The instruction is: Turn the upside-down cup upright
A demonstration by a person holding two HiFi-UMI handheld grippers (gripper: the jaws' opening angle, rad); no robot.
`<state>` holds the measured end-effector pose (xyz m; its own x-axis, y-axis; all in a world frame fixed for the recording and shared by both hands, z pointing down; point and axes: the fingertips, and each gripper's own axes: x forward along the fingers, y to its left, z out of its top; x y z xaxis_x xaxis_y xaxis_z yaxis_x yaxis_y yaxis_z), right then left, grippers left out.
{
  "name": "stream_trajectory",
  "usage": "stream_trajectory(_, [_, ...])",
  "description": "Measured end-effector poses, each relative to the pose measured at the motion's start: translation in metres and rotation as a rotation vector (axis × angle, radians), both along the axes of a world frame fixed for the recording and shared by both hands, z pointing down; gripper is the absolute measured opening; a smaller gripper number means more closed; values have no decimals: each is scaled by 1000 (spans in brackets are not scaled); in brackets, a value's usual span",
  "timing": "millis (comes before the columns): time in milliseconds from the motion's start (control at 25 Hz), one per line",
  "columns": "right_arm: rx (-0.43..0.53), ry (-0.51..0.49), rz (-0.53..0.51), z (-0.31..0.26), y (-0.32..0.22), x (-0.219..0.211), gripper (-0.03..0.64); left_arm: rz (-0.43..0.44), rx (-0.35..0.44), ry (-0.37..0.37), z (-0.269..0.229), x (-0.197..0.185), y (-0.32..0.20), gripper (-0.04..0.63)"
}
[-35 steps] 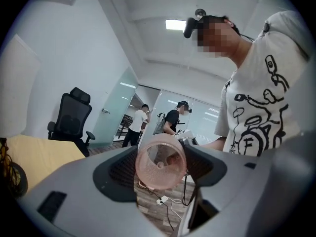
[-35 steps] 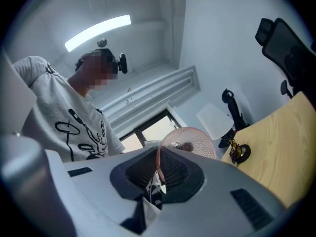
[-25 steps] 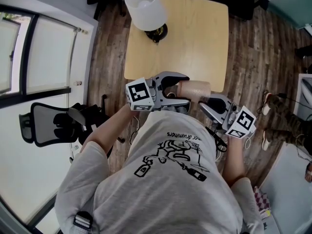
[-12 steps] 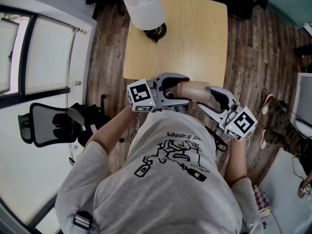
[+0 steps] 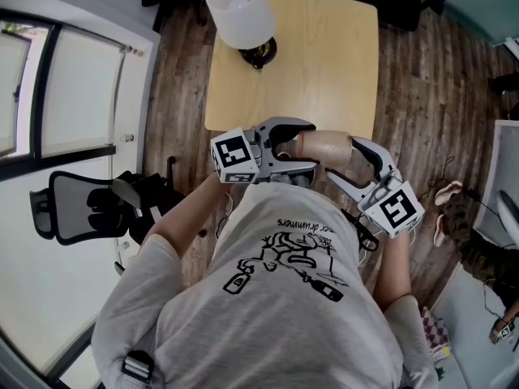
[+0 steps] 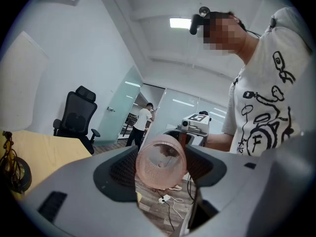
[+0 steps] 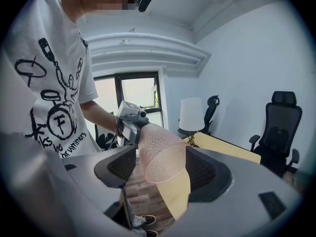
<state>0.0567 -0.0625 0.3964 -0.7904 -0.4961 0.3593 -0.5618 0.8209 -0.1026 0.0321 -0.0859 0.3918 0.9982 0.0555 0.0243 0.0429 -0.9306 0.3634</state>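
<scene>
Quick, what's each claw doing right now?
Left claw: closed on the pink cup, held sideways in the air.
Right claw: around the cup's other end; can't tell if it's squeezing.

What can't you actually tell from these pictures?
Right gripper: gripping the cup or just straddling it? Right gripper view; pads sit flush against it.
Cup's open end: head view, both ends sit inside jaws.
Lamp base: head view, the shade covers most of it.
</scene>
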Motion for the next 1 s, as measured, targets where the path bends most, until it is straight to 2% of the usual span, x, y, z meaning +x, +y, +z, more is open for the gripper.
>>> stream_trajectory(160, [29,140,0,7,-2,2,310,-8,-6,2,0,1,-2,298])
stream_trajectory(360, [95,395,1,18,-4,3,334,-15,-9,-4,1,1,-3,298])
stream_trajectory(600, [218,753,61,34,-16,13,362,-19,16,-31,6,3,-8,298])
stream_trajectory(1000, [315,1056,36,43,-29,13,364,-35,8,-35,9,9,-15,297])
